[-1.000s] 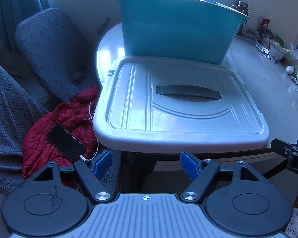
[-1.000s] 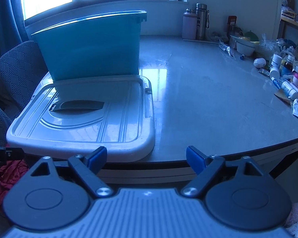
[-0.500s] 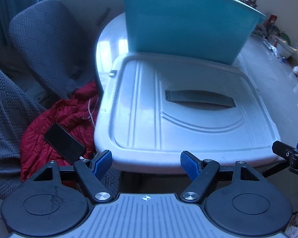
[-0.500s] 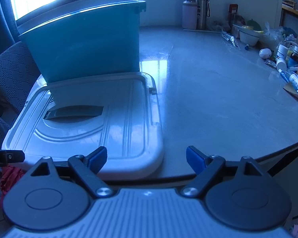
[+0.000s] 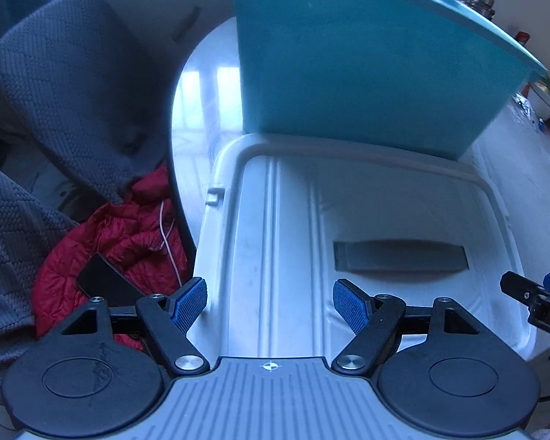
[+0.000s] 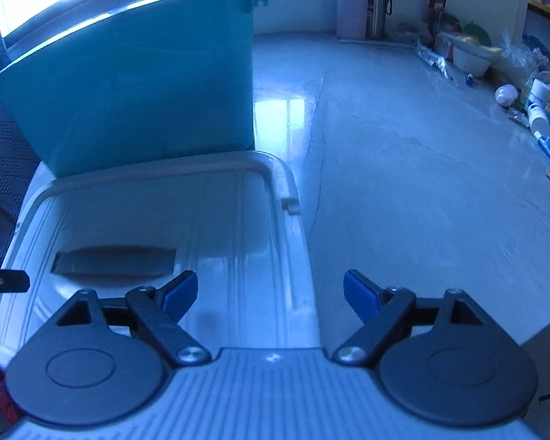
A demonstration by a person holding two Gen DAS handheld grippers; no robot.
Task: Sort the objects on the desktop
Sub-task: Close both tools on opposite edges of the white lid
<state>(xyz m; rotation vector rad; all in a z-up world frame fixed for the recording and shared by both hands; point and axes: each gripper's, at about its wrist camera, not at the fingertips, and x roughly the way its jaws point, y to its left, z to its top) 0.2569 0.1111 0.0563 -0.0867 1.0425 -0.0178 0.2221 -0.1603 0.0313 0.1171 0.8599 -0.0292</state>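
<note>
- Both grippers have advanced over the white lid (image 5: pixel 366 220) since the earlier frames; it now fills the lower half of each view.
- Left gripper (image 5: pixel 269 302): jaws wide, holding nothing, positioned over the lid's left portion, with the left blue pad at the lid's left edge.
- Right gripper (image 6: pixel 269 297): jaws wide, holding nothing, straddling the lid's right edge, one pad over the lid and the other over the bare surface (image 6: pixel 421 183).
- White lid lies flat at the near corner of the surface, its dark recessed handle (image 5: pixel 399 256) facing up.
- Teal bin (image 5: pixel 348 66) stands directly behind the lid, its near wall meeting the lid's far edge.
- Small bottles and tubes (image 6: pixel 539 117) are clustered along the far right of the surface, well apart from the bin.
- Off the surface to the left: a grey chair (image 5: pixel 73 84), a red jacket (image 5: pixel 102 245) and a black phone (image 5: pixel 102 282) lying on the jacket.
</note>
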